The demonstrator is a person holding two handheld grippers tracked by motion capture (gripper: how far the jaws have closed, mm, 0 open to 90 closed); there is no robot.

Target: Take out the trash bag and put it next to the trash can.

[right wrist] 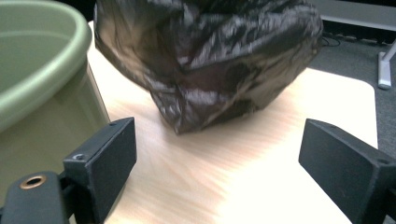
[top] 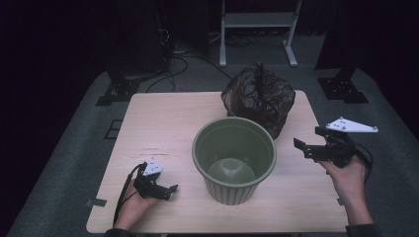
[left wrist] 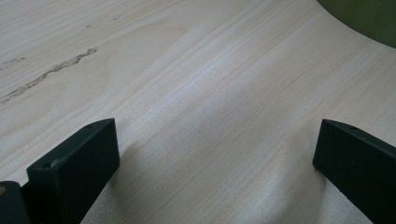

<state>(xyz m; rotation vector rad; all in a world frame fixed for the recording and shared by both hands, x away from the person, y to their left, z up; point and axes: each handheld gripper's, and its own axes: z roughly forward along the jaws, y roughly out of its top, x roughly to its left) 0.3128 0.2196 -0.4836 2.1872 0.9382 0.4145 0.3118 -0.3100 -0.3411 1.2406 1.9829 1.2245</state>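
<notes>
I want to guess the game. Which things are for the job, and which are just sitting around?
For the job: the black bag, which the open right gripper points at; the green bin beside it; the open left gripper, low over the table.

Just around: the white stand and the cables on the floor.

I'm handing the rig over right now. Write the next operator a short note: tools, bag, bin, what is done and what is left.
Left tool: open, low over the table left of the green bin, holding nothing.
Right tool: open, raised right of the bin, aimed at the black bag, not touching it.
Bag: tied, sitting on the table behind the bin, up against its far rim.
Bin: upright, nothing inside.
Done: nothing gripped so far.
Left: probably grip the bag and get it into the bin.
</notes>
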